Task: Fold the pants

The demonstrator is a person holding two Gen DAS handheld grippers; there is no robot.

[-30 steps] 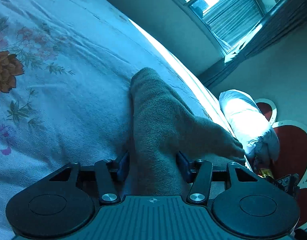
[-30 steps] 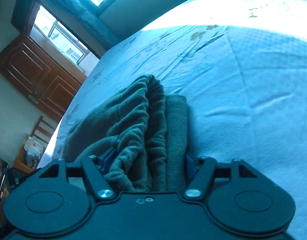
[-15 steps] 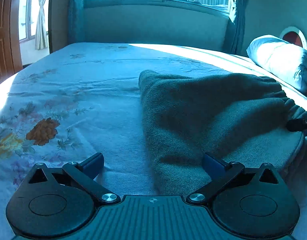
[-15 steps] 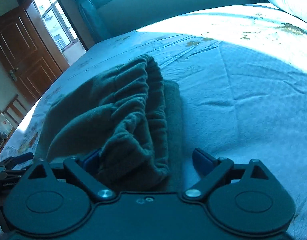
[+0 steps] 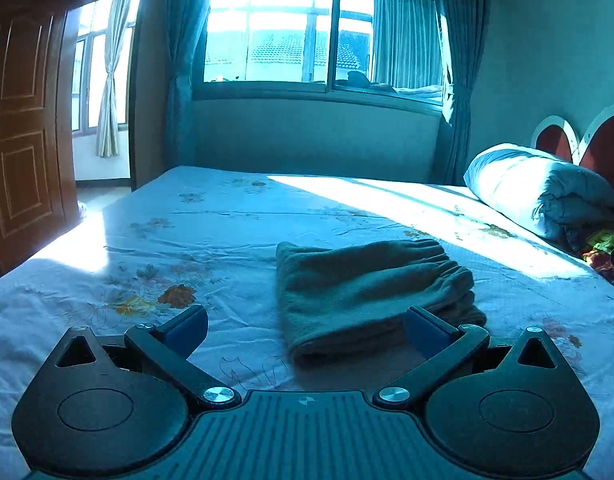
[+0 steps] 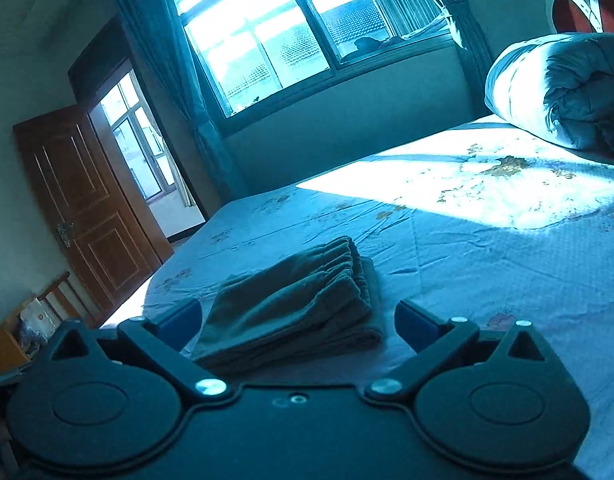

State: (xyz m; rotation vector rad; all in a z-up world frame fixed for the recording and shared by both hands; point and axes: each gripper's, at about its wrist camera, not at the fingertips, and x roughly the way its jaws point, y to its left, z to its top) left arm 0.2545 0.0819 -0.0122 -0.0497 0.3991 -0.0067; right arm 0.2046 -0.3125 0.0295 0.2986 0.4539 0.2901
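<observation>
Now the folded pants [image 5: 371, 296] lie in a compact bundle on the bed [image 5: 227, 232], on its floral sheet, elastic waistband toward the rolled quilt [image 5: 539, 188] by the headboard. The left gripper [image 5: 307, 330] hangs clear of the fabric, jaws spread wide and empty. The right gripper [image 6: 297, 320] is likewise clear, jaws opening with nothing between them.

Pants [image 5: 367, 292] released by both grippers and left folded on the bed [image 5: 187, 232]. Left gripper [image 5: 305, 330] drawn back and raised, jaws spread wide. Right gripper [image 6: 297, 320] likewise withdrawn, jaws opening, nothing between them.
</observation>
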